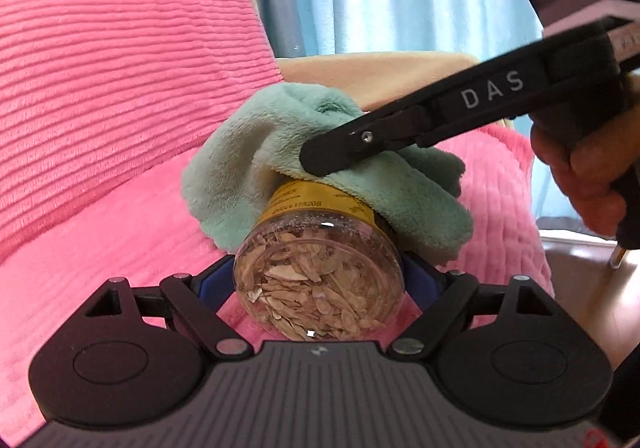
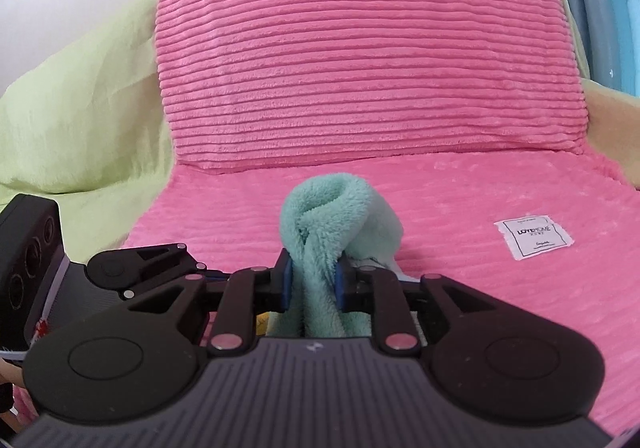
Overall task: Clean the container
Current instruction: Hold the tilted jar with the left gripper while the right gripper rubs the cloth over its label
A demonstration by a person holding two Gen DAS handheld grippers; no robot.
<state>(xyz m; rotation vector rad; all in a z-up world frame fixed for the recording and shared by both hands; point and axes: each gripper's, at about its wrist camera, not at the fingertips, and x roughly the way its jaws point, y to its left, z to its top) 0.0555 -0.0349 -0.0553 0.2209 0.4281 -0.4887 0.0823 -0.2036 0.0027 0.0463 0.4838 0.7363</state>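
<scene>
While the left tongs (image 1: 316, 280) clamp the jar (image 1: 320, 280) bottom-first toward the camera, the right tongs (image 2: 312, 284) pinch the cloth (image 1: 320, 152) draped over its far end.

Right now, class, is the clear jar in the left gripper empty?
No: through the jar's clear wall, held between the left gripper's fingers, pale dried flakes fill much of the inside.

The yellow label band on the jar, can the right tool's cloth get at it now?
Probably yes. The right tool grips the green cloth, already draped over the yellow band, with the jar held by the left tool.
</scene>
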